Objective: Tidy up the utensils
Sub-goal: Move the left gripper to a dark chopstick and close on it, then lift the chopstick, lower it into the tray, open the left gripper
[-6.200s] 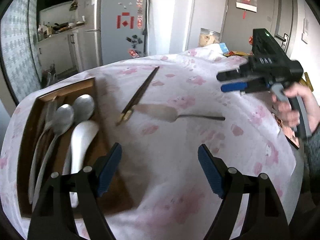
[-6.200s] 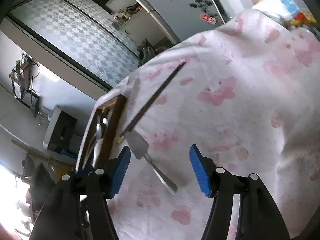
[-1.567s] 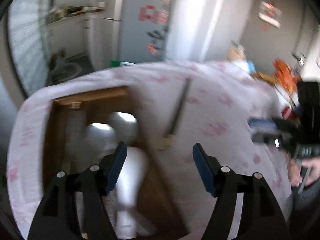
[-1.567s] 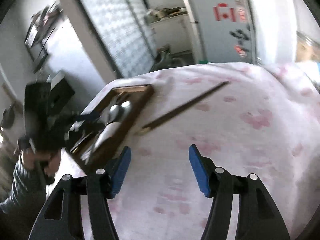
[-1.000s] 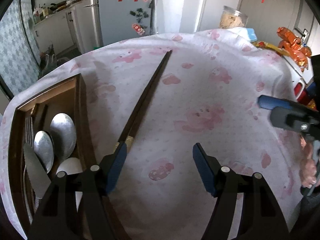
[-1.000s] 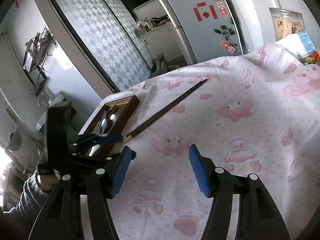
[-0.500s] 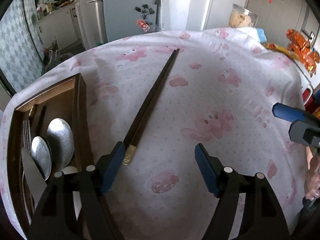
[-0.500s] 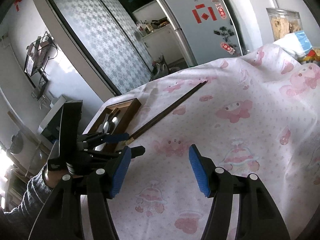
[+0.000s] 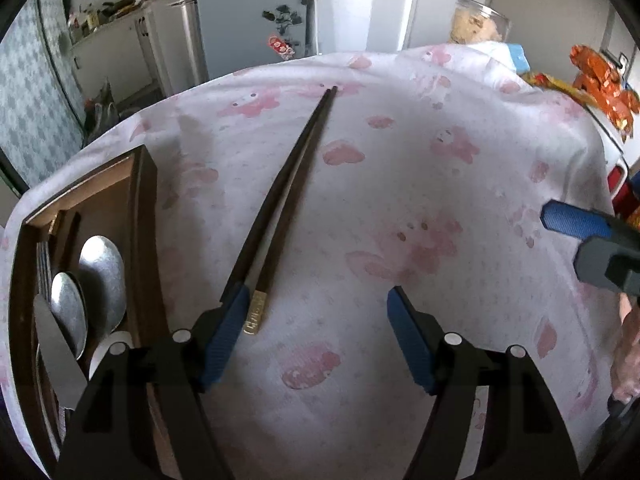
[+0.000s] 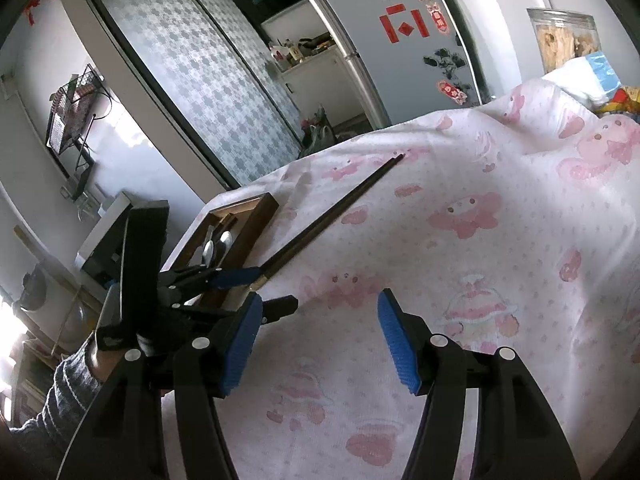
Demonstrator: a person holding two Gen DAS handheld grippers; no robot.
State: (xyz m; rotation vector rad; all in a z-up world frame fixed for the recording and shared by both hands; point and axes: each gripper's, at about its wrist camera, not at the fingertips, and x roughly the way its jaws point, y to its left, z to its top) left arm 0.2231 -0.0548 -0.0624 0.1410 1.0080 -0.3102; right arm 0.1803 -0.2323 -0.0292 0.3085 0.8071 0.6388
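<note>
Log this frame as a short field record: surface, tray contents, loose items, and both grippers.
surface: table under a pink-print cloth
tray: wooden tray at the left edge, holding metal spoons, a knife and a white spoon
loose items: dark chopsticks on the cloth beside the tray
left gripper: open, jaws just narrowed slightly, chopstick ends at its left finger
right gripper: open, empty

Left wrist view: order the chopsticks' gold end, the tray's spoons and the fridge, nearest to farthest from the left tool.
1. Chopsticks' gold end, beside the left tool's left finger.
2. Spoons, in the tray further left.
3. Fridge, beyond the table.
</note>
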